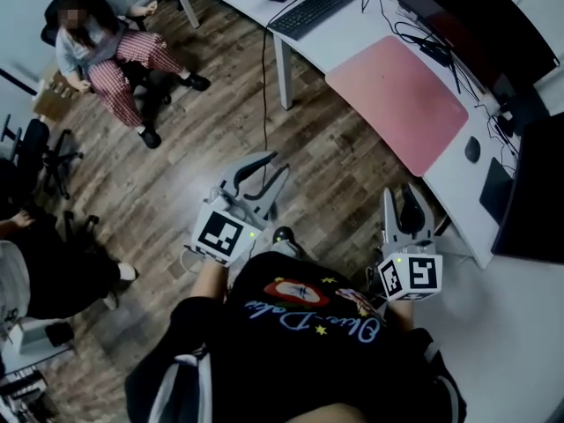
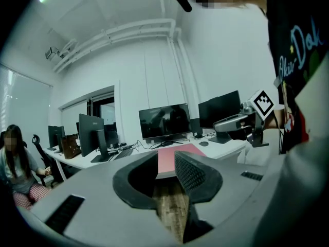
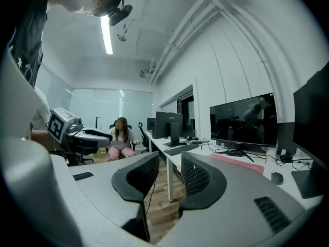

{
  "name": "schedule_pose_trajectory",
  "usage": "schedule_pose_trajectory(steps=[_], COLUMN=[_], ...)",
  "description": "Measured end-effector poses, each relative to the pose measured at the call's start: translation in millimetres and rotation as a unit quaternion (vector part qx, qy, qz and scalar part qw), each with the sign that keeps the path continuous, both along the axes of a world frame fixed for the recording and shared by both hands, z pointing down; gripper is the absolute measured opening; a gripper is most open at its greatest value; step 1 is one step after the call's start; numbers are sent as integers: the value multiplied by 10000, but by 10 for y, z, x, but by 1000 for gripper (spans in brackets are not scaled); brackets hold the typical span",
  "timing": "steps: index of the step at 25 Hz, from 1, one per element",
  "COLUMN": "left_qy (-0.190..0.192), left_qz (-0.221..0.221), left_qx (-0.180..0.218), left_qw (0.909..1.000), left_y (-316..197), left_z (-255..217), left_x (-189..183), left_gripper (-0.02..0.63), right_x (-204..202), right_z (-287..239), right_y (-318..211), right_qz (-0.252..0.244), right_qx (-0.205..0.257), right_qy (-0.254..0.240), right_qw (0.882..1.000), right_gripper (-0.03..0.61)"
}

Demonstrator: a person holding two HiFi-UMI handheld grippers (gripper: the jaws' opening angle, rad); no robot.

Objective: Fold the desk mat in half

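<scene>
desk mat (image 1: 397, 100) lies unfolded on the desk (image 1: 345, 35); approach step: left gripper (image 1: 269, 167) and right gripper (image 1: 402, 199), both spread and empty, must next reach one edge.

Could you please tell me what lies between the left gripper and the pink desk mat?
In the head view, only wooden floor and the edge of the white desk separate the left gripper from the desk mat.
</scene>
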State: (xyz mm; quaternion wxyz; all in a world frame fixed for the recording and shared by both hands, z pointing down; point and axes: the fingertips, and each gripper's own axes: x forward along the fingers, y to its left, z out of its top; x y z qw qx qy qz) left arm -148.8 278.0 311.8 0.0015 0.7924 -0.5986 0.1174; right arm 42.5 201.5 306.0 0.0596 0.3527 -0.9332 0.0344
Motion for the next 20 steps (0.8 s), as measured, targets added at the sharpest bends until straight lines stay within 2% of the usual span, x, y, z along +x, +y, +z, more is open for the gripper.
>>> schedule_pose_trajectory(steps=[4, 11, 20], left_qy=[7, 62, 36], left_qz=[-62, 218, 851], left_qx=[-55, -129, -495], left_qw=[10000, 9997, 9951], left_y=[-95, -373, -1020], left_z=[76, 191, 557], left_x=[-371, -723, -563], left_gripper=[77, 77, 89], right_x=[-288, -502, -92], right_z=[63, 142, 479], right_y=[-102, -221, -519], right_qz=[75, 499, 1410], right_qx=[-38, -71, -393], right_qy=[83, 317, 809], right_qw=[9999, 9982, 9859], right_gripper=[109, 121, 135])
